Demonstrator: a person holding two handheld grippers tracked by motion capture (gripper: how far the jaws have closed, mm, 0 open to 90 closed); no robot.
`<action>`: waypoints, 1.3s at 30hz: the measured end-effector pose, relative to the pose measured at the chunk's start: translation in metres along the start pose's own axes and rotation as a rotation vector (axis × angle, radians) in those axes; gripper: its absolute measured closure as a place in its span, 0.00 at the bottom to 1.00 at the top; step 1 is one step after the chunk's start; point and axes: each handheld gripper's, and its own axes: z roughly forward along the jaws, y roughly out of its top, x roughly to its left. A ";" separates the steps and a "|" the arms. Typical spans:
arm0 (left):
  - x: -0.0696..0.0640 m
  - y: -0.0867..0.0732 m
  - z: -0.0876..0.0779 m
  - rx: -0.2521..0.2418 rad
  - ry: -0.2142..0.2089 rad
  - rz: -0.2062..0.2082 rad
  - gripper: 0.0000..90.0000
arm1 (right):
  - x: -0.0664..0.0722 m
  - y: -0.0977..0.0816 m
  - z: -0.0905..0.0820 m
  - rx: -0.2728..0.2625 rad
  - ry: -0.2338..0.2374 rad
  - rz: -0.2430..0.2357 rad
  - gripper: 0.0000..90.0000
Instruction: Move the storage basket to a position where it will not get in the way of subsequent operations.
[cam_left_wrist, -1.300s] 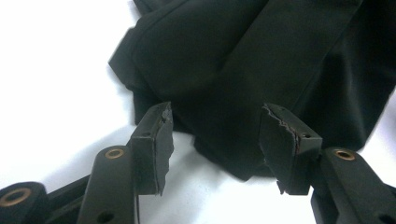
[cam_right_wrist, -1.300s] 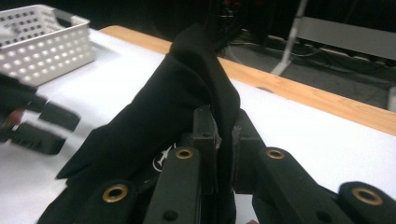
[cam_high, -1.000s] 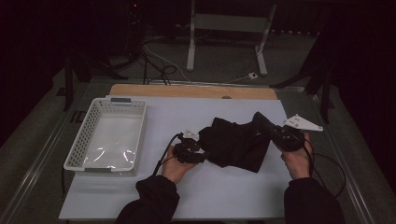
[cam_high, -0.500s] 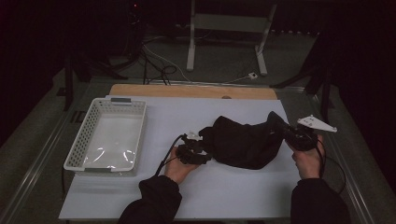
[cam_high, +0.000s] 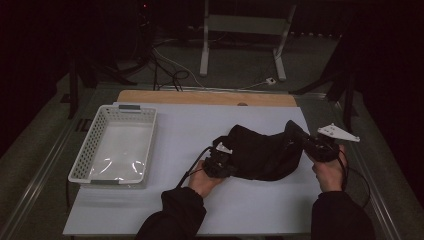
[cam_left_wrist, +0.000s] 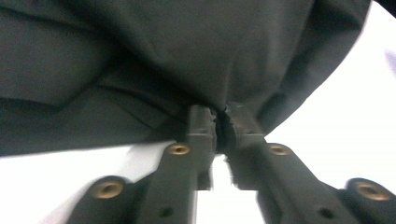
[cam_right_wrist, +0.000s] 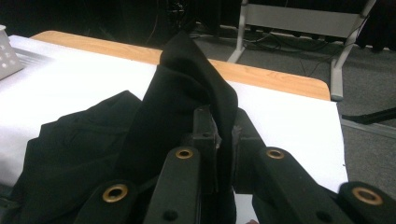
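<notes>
A crumpled black cloth (cam_high: 260, 155) lies on the white table top (cam_high: 200, 125), right of centre. My left gripper (cam_high: 227, 162) sits low at the cloth's left edge. Its jaws have just been closing and now pinch a fold of the cloth (cam_left_wrist: 163, 56) between the tips of the left gripper (cam_left_wrist: 219, 126). My right gripper (cam_high: 300, 142) holds the cloth's right end, lifted into a peak. In the right gripper view the cloth (cam_right_wrist: 182, 84) rises out of the shut right gripper (cam_right_wrist: 224, 130).
A white plastic basket (cam_high: 82, 160) stands at the table's left side, with a clear film inside. A wooden strip (cam_high: 205, 97) runs along the far edge. Beyond it a grey metal stand (cam_high: 240, 25) and cables sit on the dark floor.
The right gripper has pulled its end of the cloth to the right, spreading the cloth wider. The left gripper has slid right to the cloth's left edge and shut on it.
</notes>
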 end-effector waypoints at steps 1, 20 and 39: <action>-0.002 -0.001 -0.004 -0.004 -0.015 0.008 0.94 | 0.000 0.000 0.000 0.001 -0.001 0.000 0.93; -0.002 0.021 -0.121 -0.284 -0.038 -0.013 0.95 | -0.003 0.002 -0.002 -0.017 0.032 0.041 0.93; 0.068 0.075 -0.086 -0.419 0.240 -0.227 0.65 | -0.019 -0.013 0.047 0.150 -0.156 0.149 0.68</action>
